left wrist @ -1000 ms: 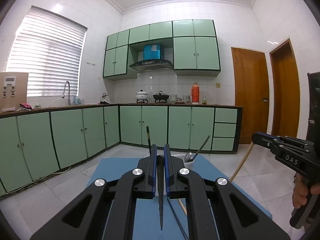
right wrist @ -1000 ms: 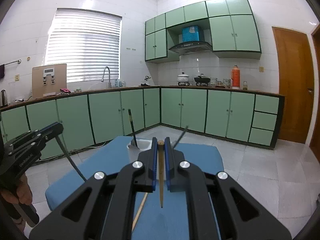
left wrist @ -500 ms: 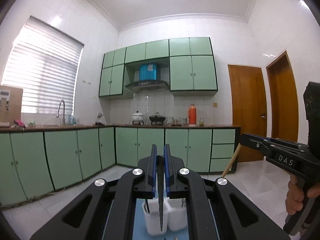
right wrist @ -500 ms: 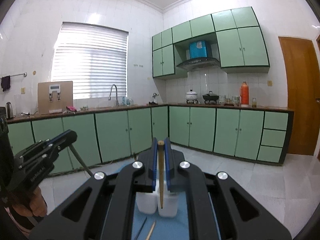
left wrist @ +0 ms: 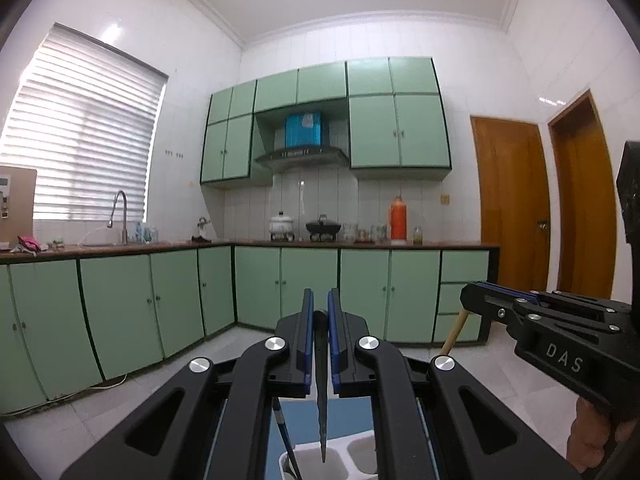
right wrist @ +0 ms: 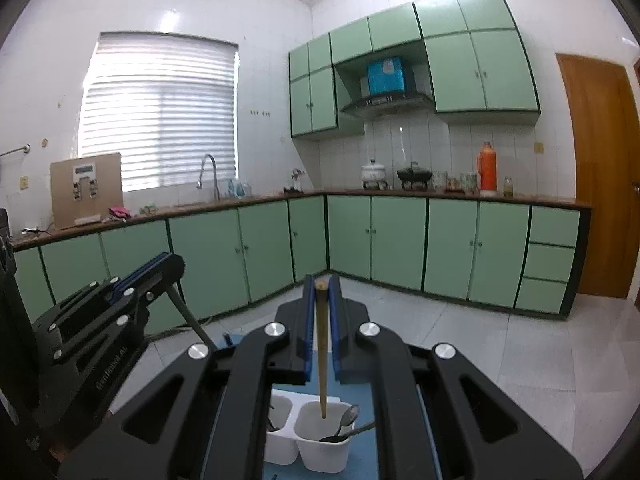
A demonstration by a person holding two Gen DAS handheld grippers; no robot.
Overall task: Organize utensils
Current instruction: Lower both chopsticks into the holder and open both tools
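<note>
Hidden: holder (right wrist: 320, 454) base is cut off at 6 o'clock.
Holder: spoons (right wrist: 346, 426) are kept inside.
Left gripper (left wrist: 319, 312): clamped on dark chopstick (left wrist: 321, 392).
Right gripper (right wrist: 320, 292): clamped on wooden chopstick (right wrist: 321, 348).

Blue table (right wrist: 362, 450), white two-compartment holder (right wrist: 320, 456) standing on it

White tiled walls (left wrist: 400, 8), green cabinets (right wrist: 400, 240), blinds (right wrist: 160, 112) bright, wood doors (left wrist: 508, 200), pale tile floor (right wrist: 520, 340), sink tap (right wrist: 208, 168).
</note>
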